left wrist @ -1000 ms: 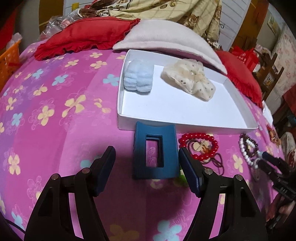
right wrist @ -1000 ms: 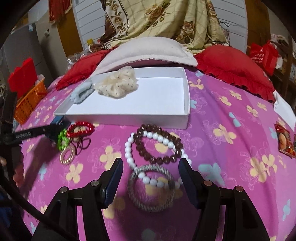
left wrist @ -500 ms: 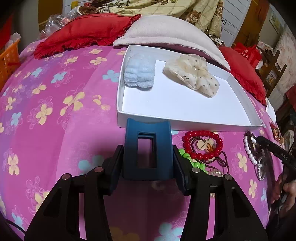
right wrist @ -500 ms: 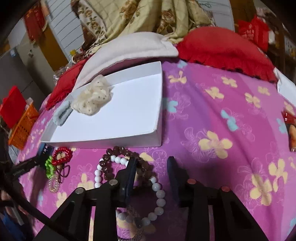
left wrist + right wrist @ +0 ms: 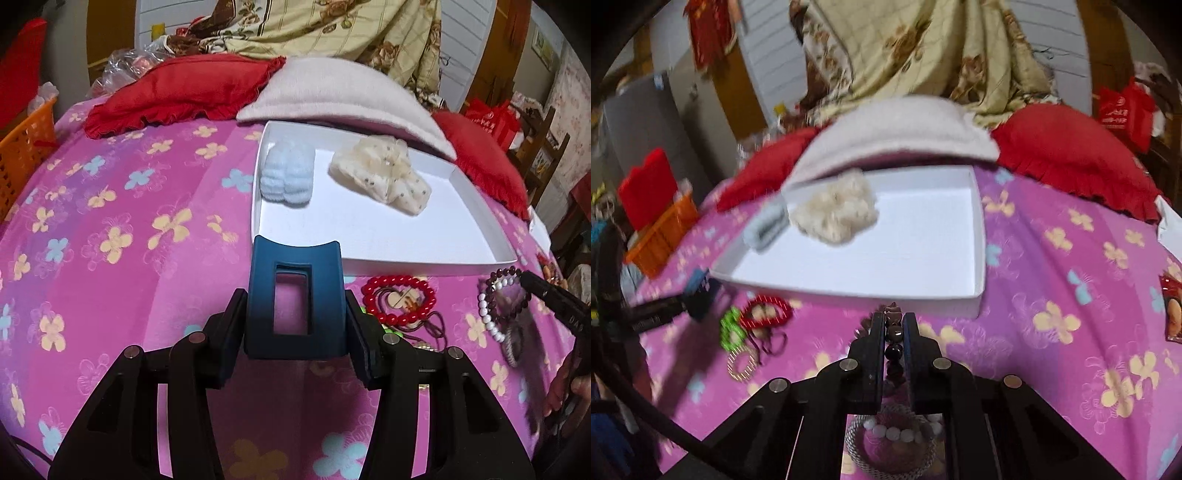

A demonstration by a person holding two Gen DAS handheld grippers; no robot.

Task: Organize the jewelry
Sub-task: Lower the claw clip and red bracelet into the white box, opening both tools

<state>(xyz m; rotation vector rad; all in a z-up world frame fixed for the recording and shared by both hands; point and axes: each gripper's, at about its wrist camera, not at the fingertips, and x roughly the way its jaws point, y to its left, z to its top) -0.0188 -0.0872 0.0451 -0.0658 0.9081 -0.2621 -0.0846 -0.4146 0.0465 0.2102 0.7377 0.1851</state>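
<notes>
Although white lettering marks the red bag [image 5: 491, 120] behind the bed, we cannot read it, nor the letters on the right tool's side. Half a second ago our left gripper [image 5: 295, 325] was just closing on the blue hair claw [image 5: 295, 299]; now it clamps the claw between both fingers, raised above the pink floral bedspread [image 5: 129, 240], just before the white tray [image 5: 472, 218] holding the blue scrunchie [image 5: 286, 177] and cream scrunchie [image 5: 384, 177]. Our right gripper [image 5: 894, 332] has closed further and now pinches the dark bead bracelet [image 5: 894, 336], its beads stacked between the jaws near the tray's front wall. The red bead bracelet [image 5: 399, 299] lies between the tools.
</notes>
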